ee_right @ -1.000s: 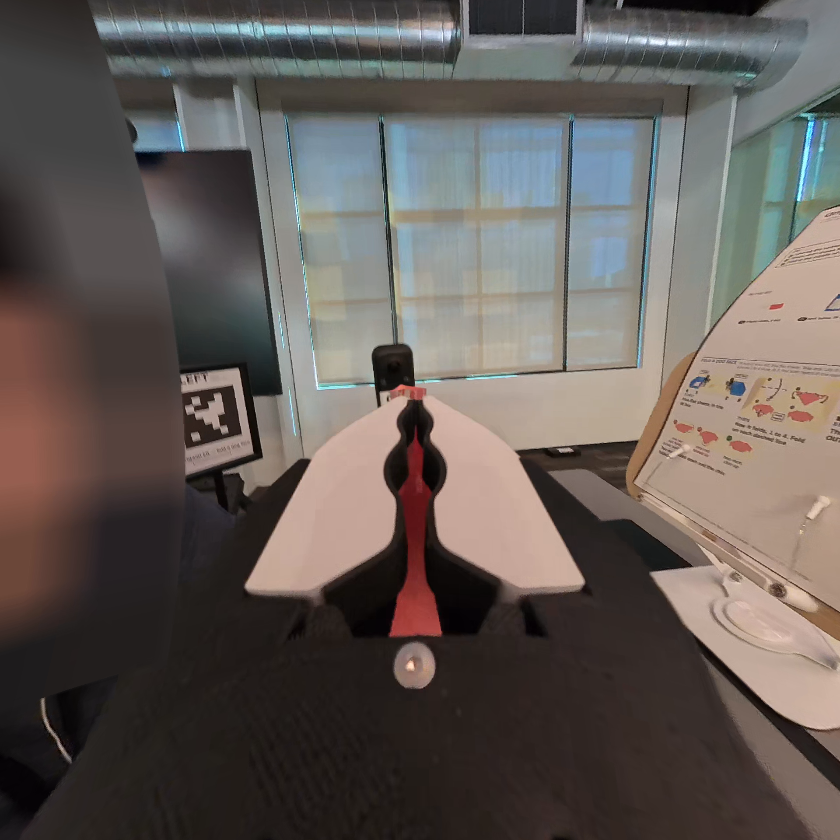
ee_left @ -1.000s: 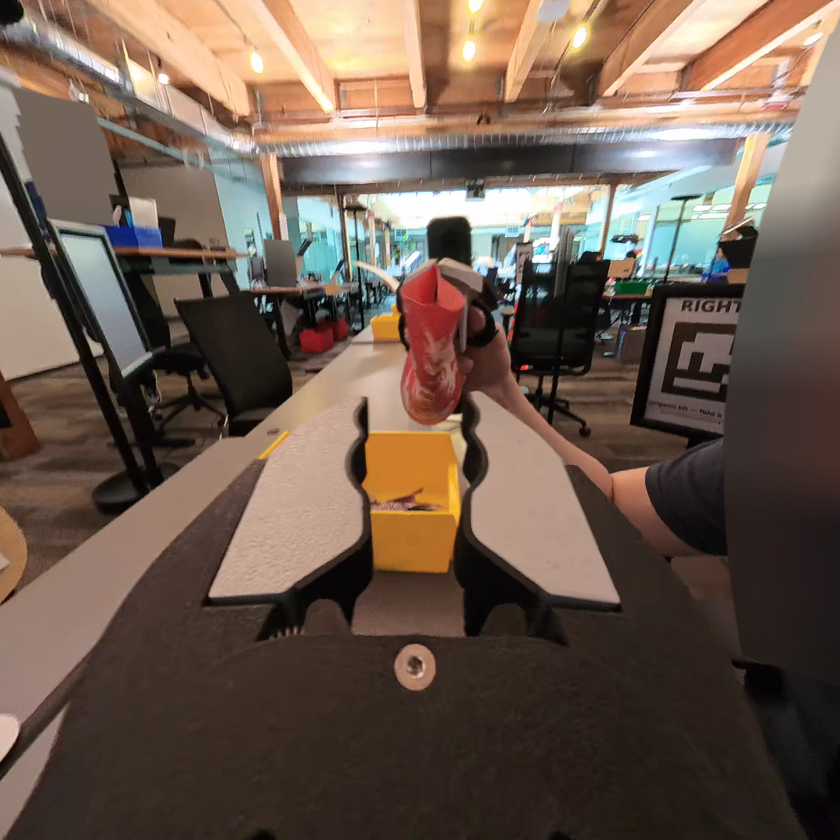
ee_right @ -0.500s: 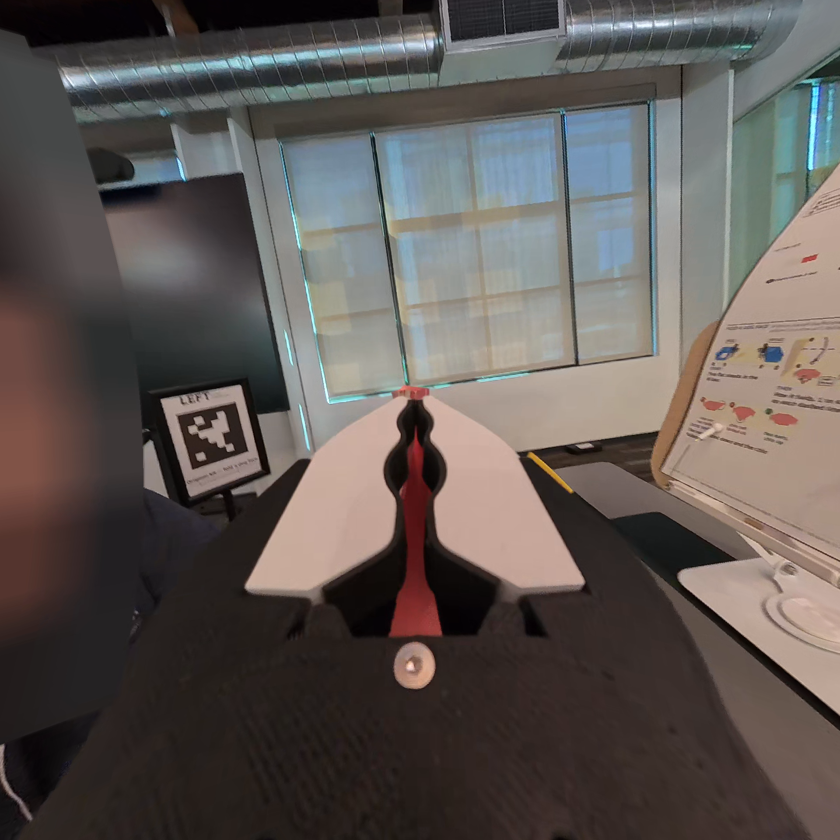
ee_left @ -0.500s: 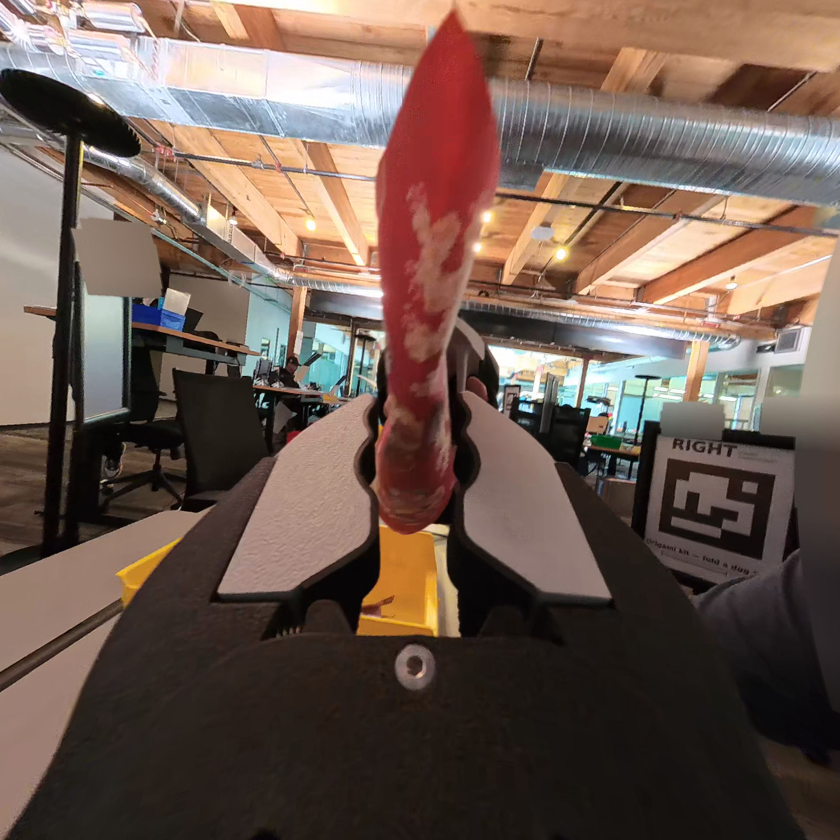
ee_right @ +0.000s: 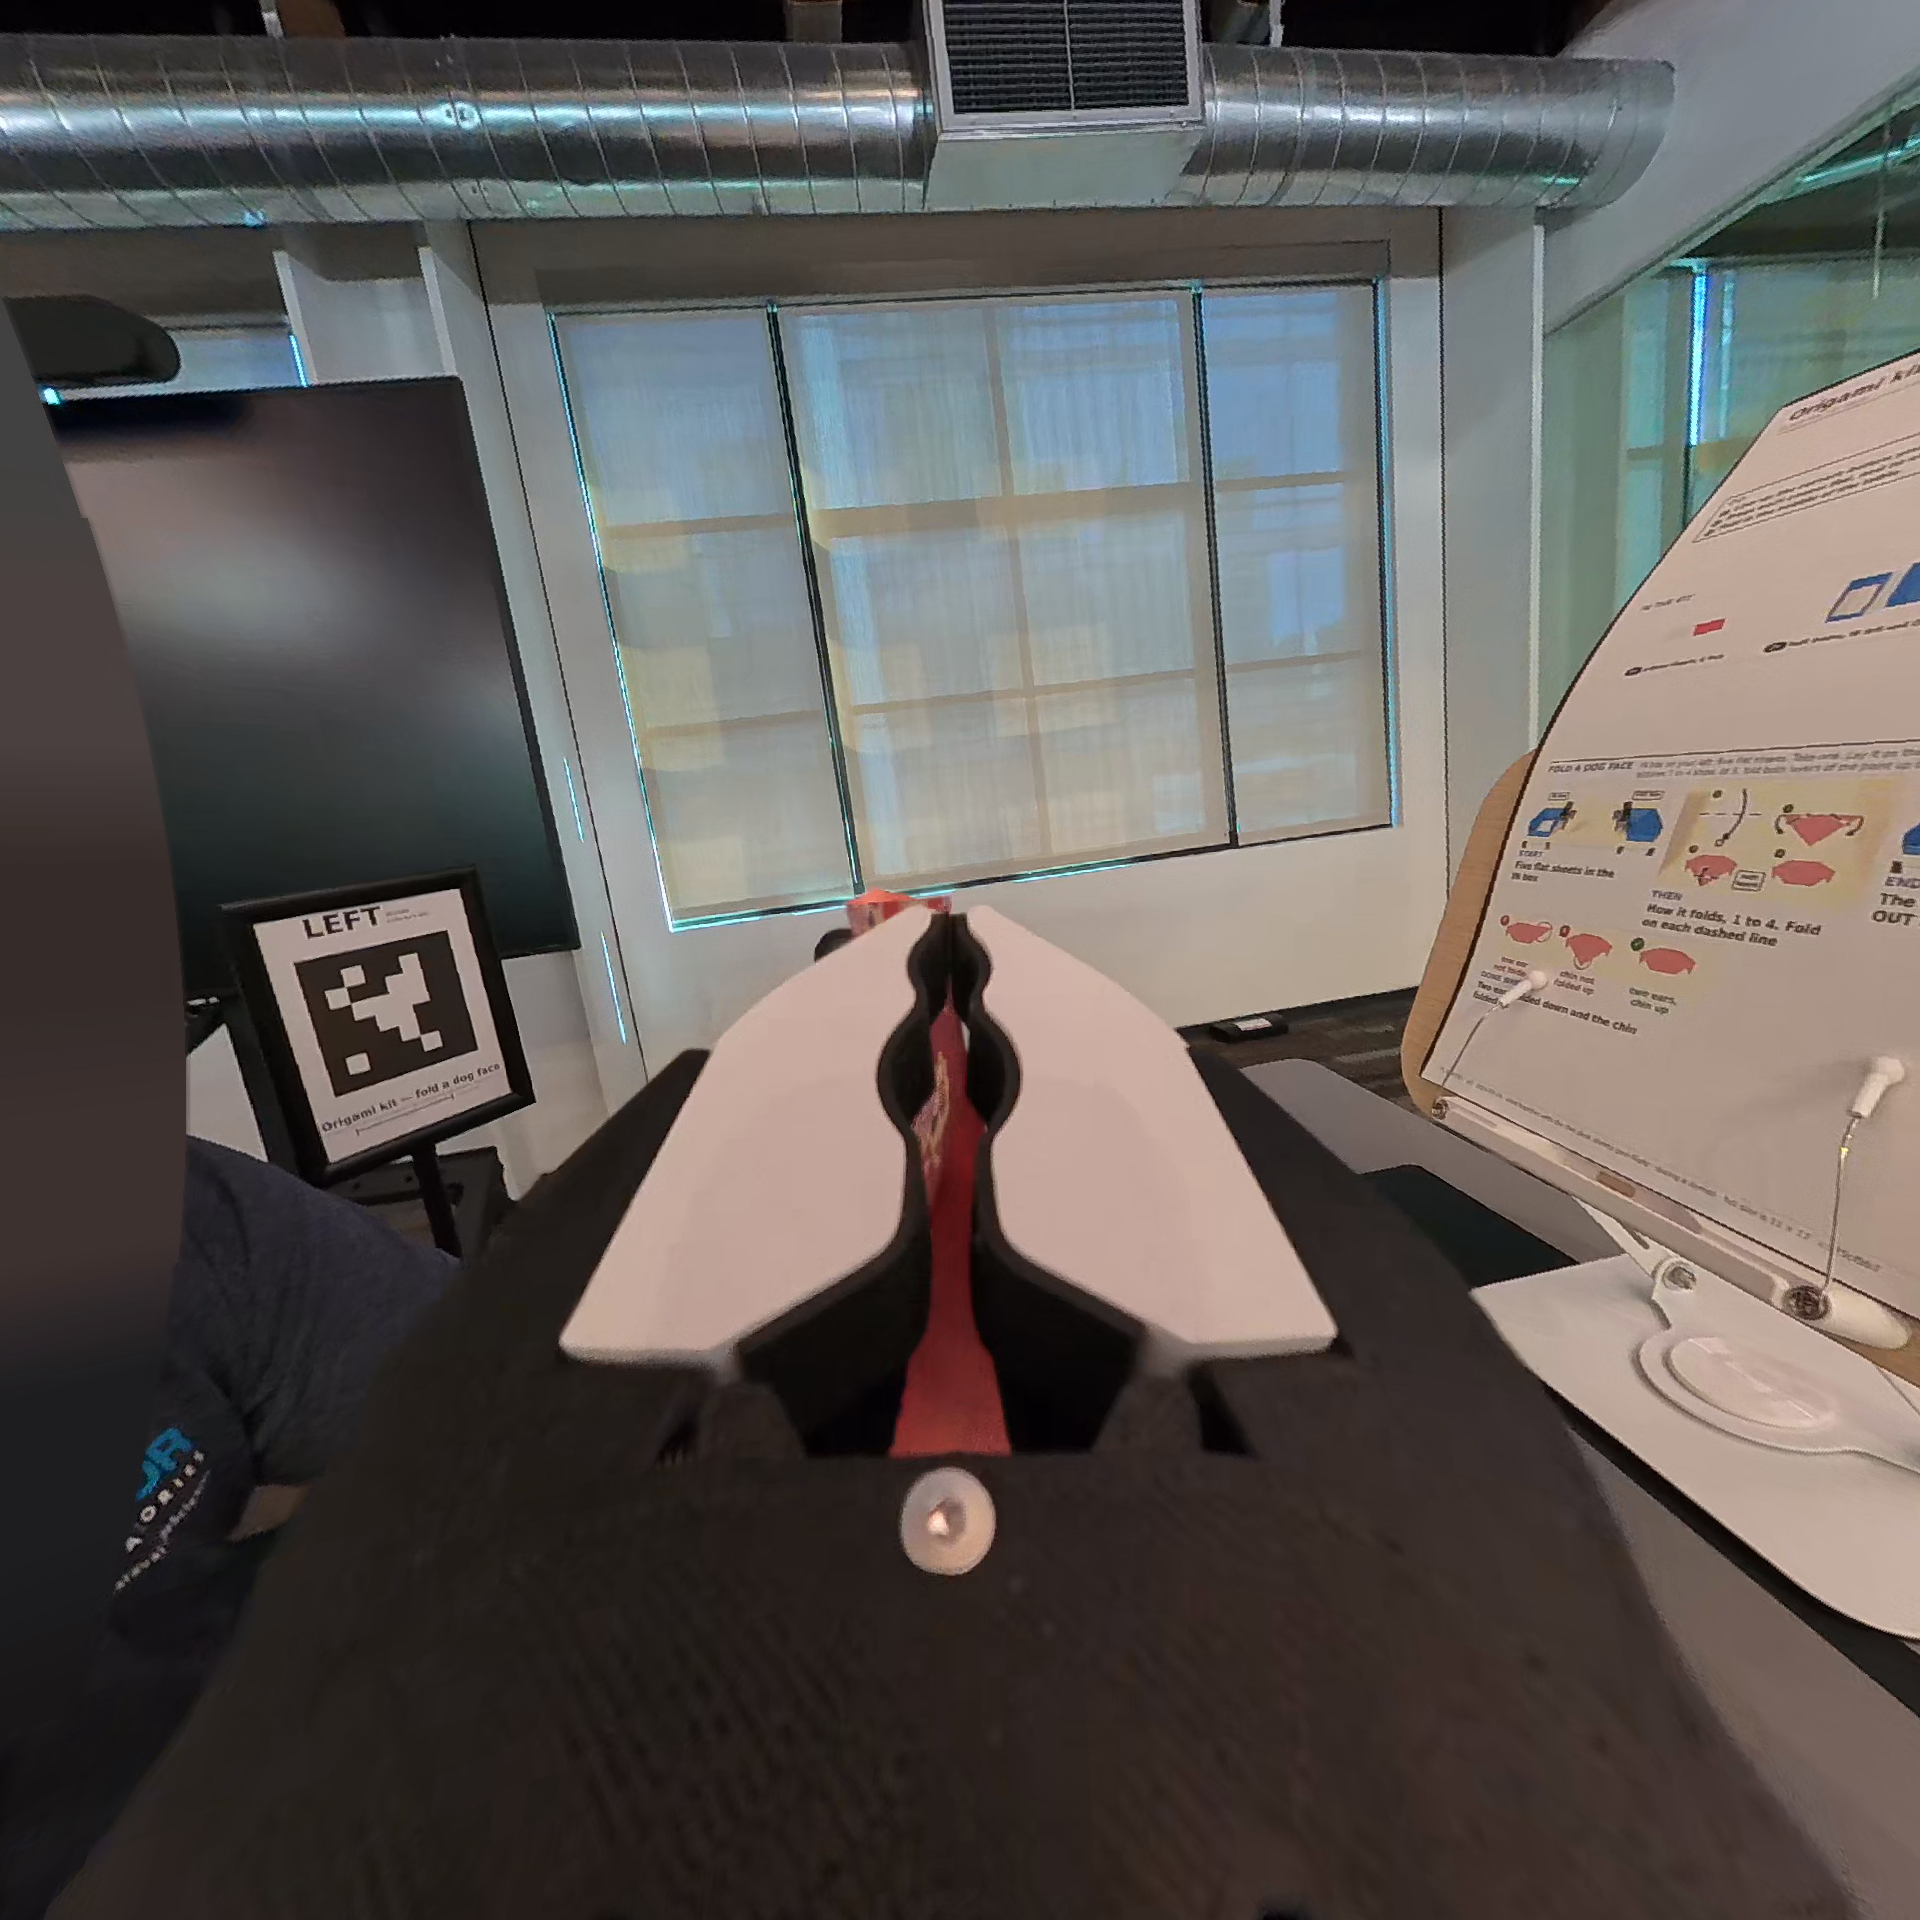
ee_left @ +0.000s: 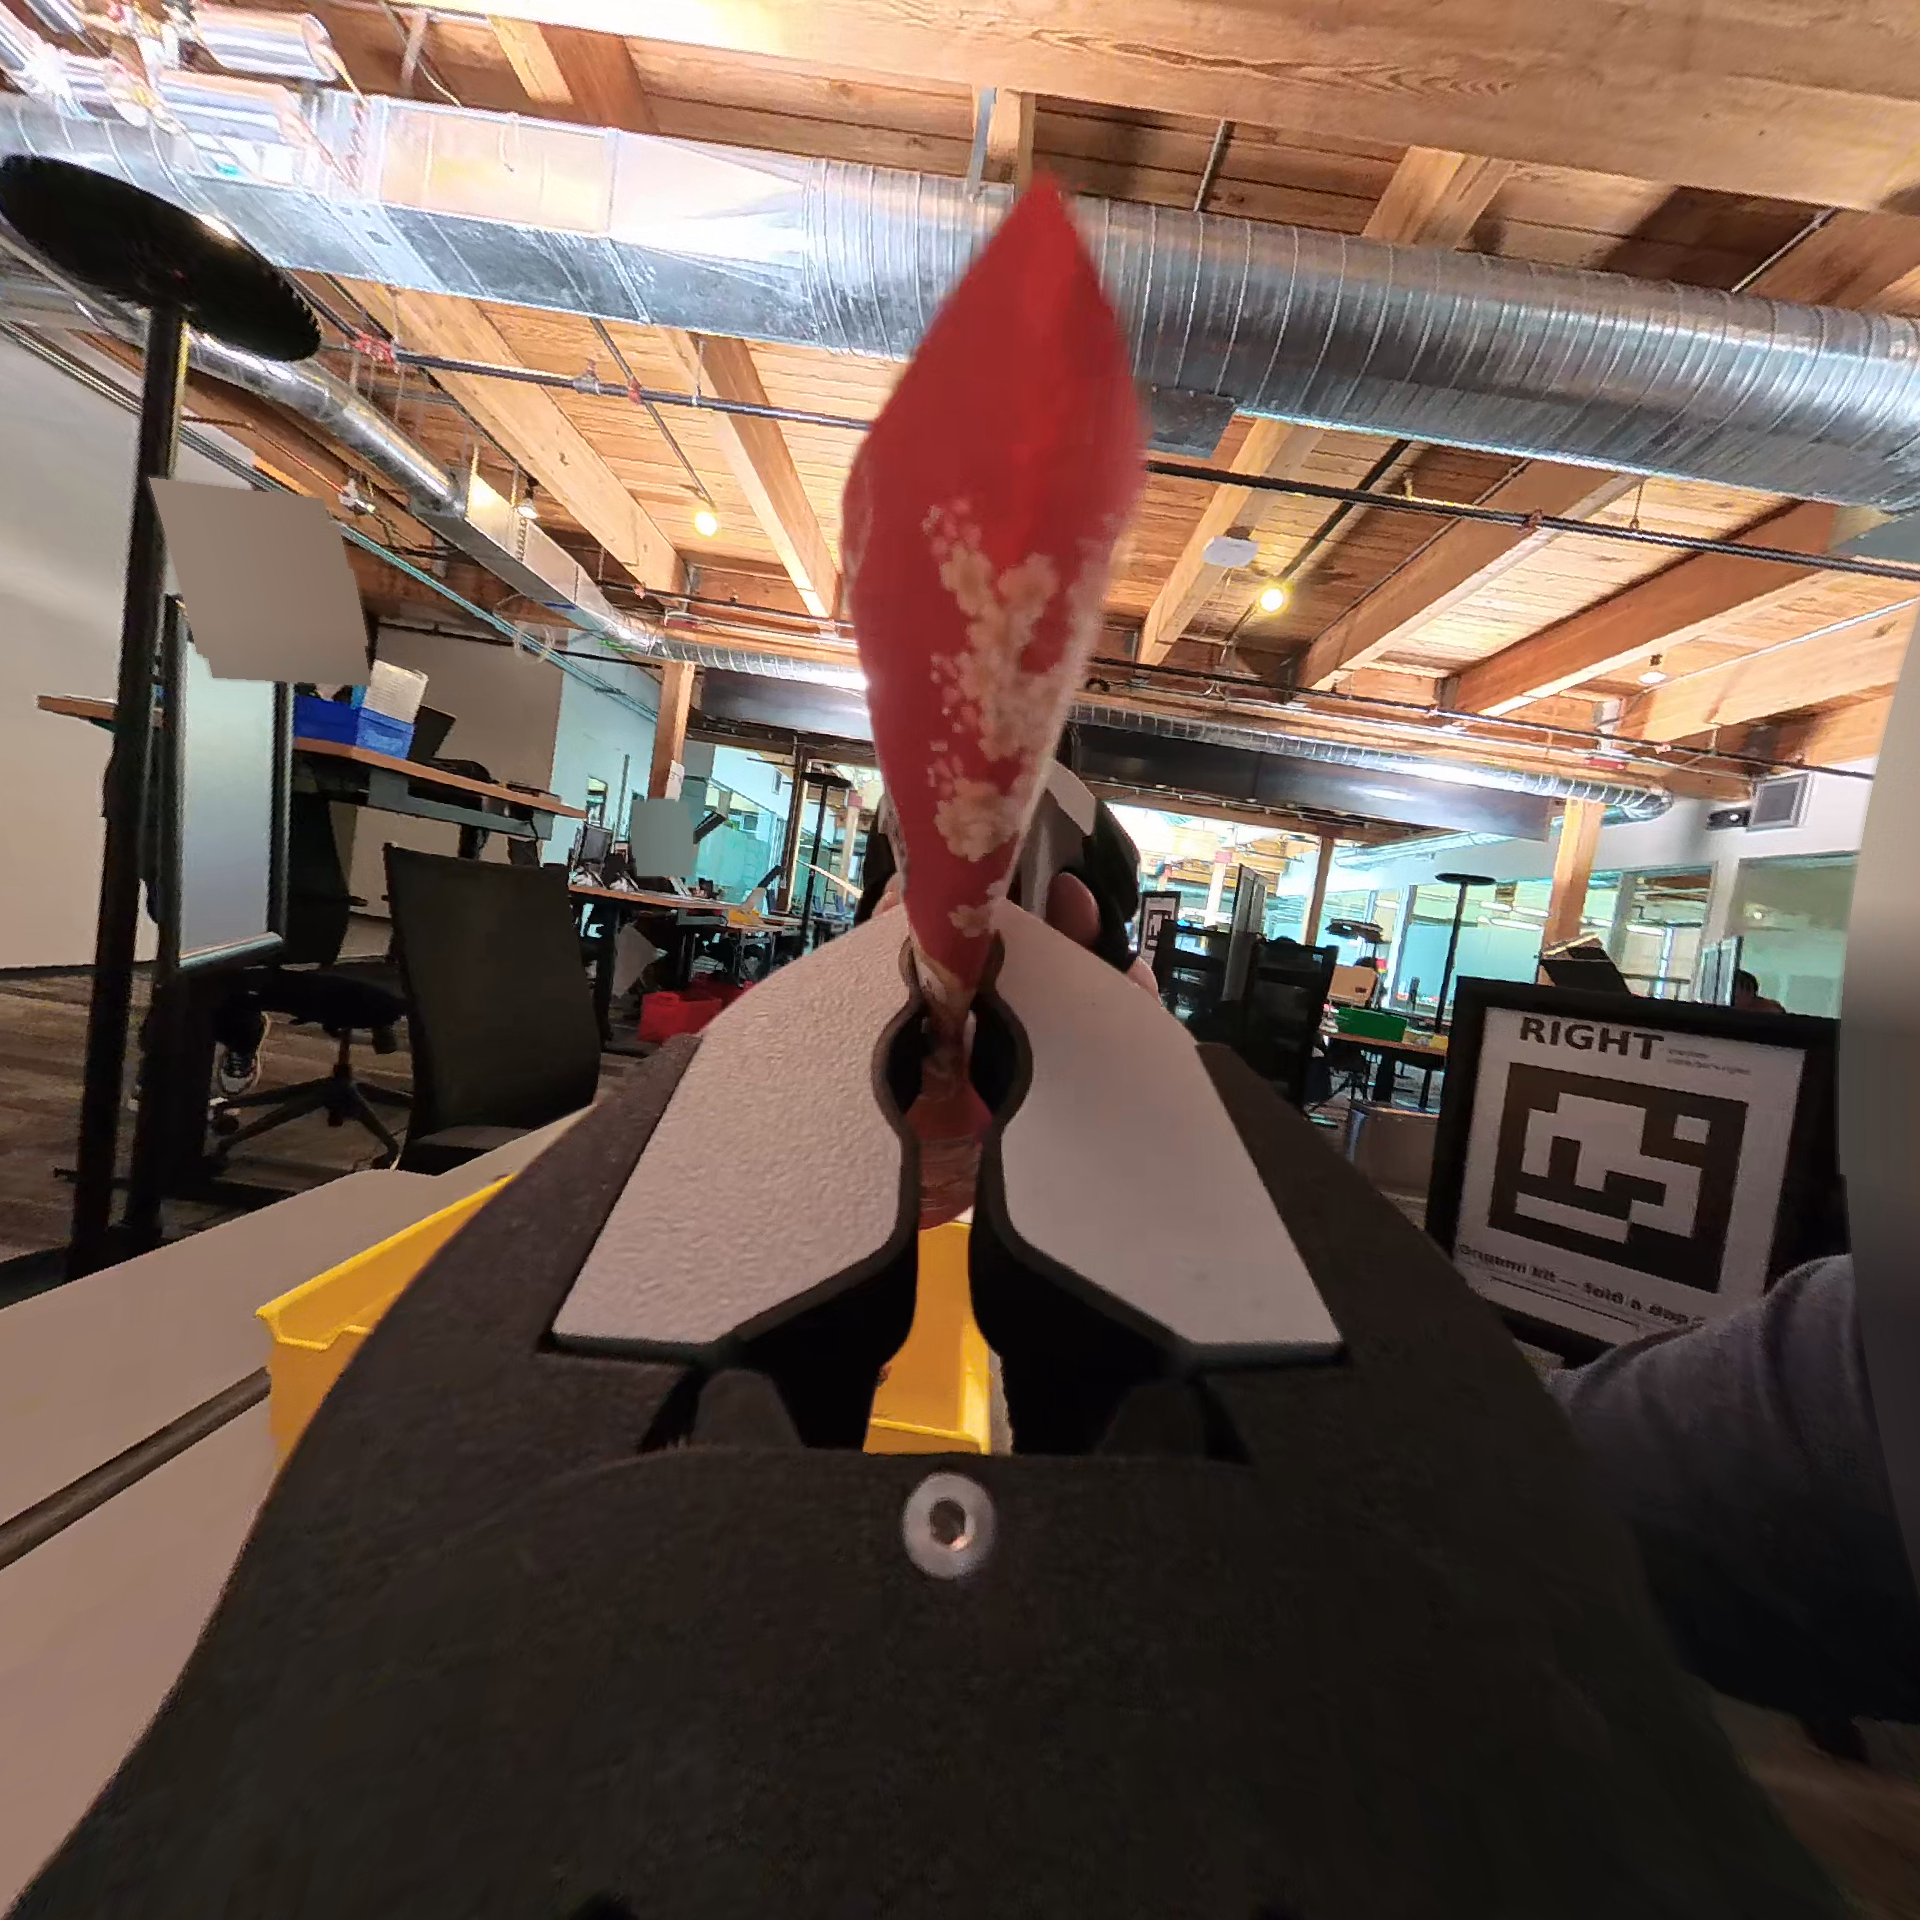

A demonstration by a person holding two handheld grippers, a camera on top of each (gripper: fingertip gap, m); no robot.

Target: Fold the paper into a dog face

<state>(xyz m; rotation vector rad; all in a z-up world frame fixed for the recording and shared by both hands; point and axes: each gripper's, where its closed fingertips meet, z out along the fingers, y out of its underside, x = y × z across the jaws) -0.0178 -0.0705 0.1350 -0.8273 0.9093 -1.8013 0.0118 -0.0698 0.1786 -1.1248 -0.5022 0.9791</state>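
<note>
The red paper (ee_left: 987, 623), patterned with pale blossoms, stands up in the air in front of the ceiling in the left wrist view. My left gripper (ee_left: 951, 997) is shut on its lower tip, which shows between the jaws. My right gripper (ee_left: 1081, 862) shows just behind the paper, held by a hand. In the right wrist view my right gripper (ee_right: 951, 920) is shut on the same red paper (ee_right: 951, 1299), which runs as a thin strip between the jaws and sticks out a little past the tips. Both grippers hold the paper above the table.
A yellow bin (ee_left: 312, 1340) sits on the grey table (ee_left: 125, 1371) under the left gripper. A framed marker sign (ee_left: 1621, 1153) stands right of it, another sign (ee_right: 384, 1018) at the left. An instruction board (ee_right: 1714, 883) on a white base (ee_right: 1714, 1403) stands at the right. A person's sleeve (ee_left: 1714, 1455) is close. My right fingertips sit around 6 cm from my left ones.
My left gripper was open and away from the paper; it came up to it and shut on its lower tip. My right gripper stayed shut on the paper and tilted slightly.
</note>
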